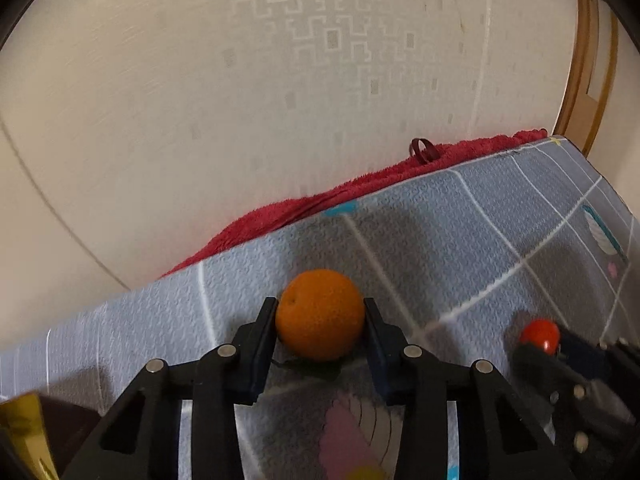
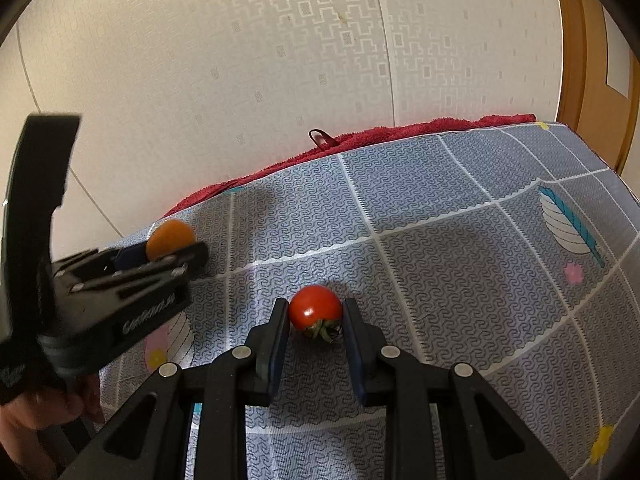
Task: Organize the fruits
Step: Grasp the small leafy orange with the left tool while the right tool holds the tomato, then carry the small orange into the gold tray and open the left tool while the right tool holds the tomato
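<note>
A: Left wrist view, item one?
B: Left tongs [image 1: 320,312], black arms with dark blue pads, drawn in narrow on an orange [image 1: 320,314]. One pad meets each flank of the fruit. The orange sits on the surface [image 1: 460,220], which wears a grey-blue patterned cover with white grid lines.

A: Other entries in that view?
B: Right tongs [image 1: 538,338] at the lower right edge, gripping a small red tomato [image 1: 540,334]. A red towel [image 1: 360,184] lies along the far edge of the surface, against a pale patterned wall [image 1: 240,80]. A wooden door frame [image 1: 580,80] stands at the right. A gold-coloured object at the lower left corner, kind not discernible.

A: Right wrist view?
B: Right tongs [image 2: 316,314] held narrow, the tomato [image 2: 315,306] clamped between the pads, green stalk end turned down toward the camera. It is at or just above the cover; contact cannot be judged.

A: And to the left?
B: Left tongs [image 2: 176,250], blurred, with the orange [image 2: 170,238] between the fingers near the surface's [image 2: 440,208] left edge, well apart from the tomato. A hand [image 2: 36,412] grips the handle below. The towel [image 2: 380,136] and wall [image 2: 200,60] lie behind.
</note>
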Motion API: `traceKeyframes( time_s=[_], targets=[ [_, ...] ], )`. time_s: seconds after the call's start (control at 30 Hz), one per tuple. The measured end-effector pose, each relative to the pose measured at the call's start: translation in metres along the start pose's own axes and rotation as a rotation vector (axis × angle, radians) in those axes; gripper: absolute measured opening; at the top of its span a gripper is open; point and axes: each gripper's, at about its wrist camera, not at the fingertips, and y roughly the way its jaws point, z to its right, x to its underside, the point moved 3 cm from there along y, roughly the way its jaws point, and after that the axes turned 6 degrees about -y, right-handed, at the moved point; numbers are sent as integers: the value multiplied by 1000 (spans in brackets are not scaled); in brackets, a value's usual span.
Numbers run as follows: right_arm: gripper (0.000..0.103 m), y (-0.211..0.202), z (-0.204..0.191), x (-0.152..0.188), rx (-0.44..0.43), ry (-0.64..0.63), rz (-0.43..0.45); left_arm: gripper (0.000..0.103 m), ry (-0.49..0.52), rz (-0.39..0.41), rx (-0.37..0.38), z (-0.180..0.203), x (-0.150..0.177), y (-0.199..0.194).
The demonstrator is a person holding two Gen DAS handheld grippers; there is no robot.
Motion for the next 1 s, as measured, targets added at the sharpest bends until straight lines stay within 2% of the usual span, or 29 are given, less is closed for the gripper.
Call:
traceKeyframes(
  time_s=[0.2,0.27,0.37,0.57,0.7,0.87,1.0],
  targets=[
    [27,0,0,0,-4,3,1,41,-38,-4,-8,-6,25,-20],
    [27,-1,1,0,-7,6,2,41,-76,-9,-25,-13,33,-30],
    [27,-2,4,1,-17,22,7,41,-141,-1,-1,-20,43,-49],
    [27,-6,5,4,-17,31,13,41,-128,26,12,-16,65,-80],
    [27,-11,0,6,-4,4,22,41,-170,19,40,-17,79,-93],
    [27,-23,-8,9,8,-30,65,41,-199,25,88,-12,90,-110],
    [27,-32,-14,15,2,-45,82,41,-188,41,99,-9,100,-124]
  ],
)
